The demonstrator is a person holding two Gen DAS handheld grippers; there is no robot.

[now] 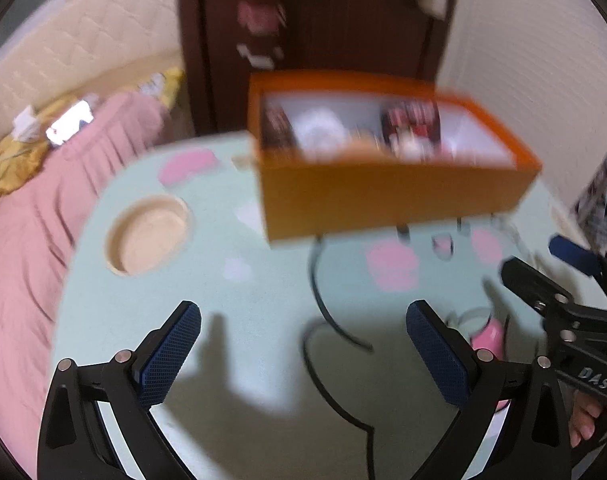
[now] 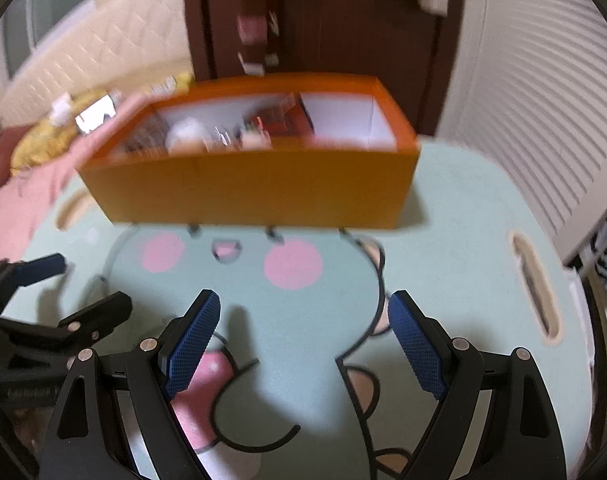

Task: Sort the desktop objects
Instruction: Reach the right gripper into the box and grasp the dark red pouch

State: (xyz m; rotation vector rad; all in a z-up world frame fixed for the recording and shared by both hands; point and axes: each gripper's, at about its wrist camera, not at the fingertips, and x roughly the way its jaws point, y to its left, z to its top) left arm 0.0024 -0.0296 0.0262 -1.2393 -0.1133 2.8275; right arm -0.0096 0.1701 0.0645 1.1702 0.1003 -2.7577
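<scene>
Hovering apart | both grippers' fingers spread, empty | orange box [image 1: 391, 188] well ahead

Both wrist cameras look down, side by side, sharing the orange box [image 1: 391, 184].

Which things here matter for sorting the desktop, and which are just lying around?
For the job:
- orange box holding blurred items
- left gripper, fingers apart, empty
- right gripper, fingers apart, empty
- green table

Just lying about:
- pink blanket
- yellow cloth
- dark door
</scene>
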